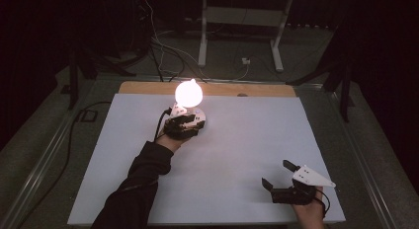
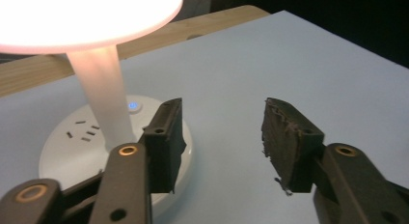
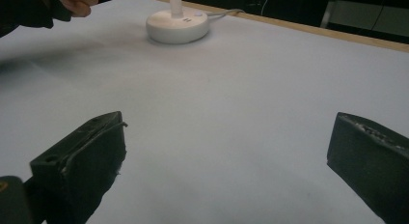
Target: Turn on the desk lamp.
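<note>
High view, nearest first: the right claw [image 1: 278, 175] rests low on the white tabletop [image 1: 237, 140] near its front right corner, jaws wide apart and holding nothing, well away from the work. Farther in, the left claw [image 1: 187, 121] sits at the lamp [image 1: 189, 103], which stands lit near the back edge, left of centre. In the left gripper view its jaws are spread with nothing between them; the left jaw lies over the rim of the round base [image 2: 62, 147], close beside the stem [image 2: 101, 98], while the right jaw hangs over bare tabletop. A small blue light [image 2: 133, 106] glows on the base just past the left jaw. The step in hand looks like work at the lamp's switch. Next, I judge, one jaw tip needs to come down squarely on that lit button, without nudging the stem or sliding the base.
</note>
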The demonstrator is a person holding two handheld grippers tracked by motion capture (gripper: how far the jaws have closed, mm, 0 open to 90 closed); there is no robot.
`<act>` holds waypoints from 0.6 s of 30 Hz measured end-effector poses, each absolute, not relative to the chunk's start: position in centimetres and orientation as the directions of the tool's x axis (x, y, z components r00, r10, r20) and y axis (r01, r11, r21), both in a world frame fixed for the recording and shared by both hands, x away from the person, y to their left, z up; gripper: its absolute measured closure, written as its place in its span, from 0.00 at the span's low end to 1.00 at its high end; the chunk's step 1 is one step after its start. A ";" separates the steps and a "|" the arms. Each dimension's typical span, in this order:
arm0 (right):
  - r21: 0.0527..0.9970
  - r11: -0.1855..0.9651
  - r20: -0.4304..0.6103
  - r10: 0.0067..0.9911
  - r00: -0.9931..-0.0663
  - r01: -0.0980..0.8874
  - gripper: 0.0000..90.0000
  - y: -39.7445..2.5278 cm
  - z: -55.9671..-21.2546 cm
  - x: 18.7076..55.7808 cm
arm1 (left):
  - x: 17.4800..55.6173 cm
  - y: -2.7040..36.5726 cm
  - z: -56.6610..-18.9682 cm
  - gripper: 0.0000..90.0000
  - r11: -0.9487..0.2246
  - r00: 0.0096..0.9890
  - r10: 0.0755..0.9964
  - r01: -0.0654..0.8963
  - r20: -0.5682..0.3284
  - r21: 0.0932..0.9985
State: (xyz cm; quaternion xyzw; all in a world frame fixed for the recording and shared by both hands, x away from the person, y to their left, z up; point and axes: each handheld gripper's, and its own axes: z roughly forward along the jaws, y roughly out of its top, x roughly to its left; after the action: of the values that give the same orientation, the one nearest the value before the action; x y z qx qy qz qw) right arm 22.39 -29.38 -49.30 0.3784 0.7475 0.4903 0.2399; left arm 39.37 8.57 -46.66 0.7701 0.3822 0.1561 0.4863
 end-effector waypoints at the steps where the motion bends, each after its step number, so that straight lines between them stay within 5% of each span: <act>1: 0.915 0.232 0.013 0.801 -0.598 0.331 0.00 -29.4 -49.3 22.4 | 39.3 8.6 -46.6 0.52 -0.235 0.662 0.737 0.437 -0.134 0.868; 18: 0.914 0.234 0.012 0.800 -0.600 0.331 0.00 -29.3 -49.3 22.4 | 38.4 10.3 -45.3 0.05 -0.248 0.700 0.691 0.467 -0.183 0.849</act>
State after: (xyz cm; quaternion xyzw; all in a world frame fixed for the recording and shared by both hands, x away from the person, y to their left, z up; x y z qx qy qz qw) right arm 22.44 -29.27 -49.29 0.3780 0.7481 0.4901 0.2395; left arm 38.35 10.26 -45.27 0.7816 0.3702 0.1146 0.4887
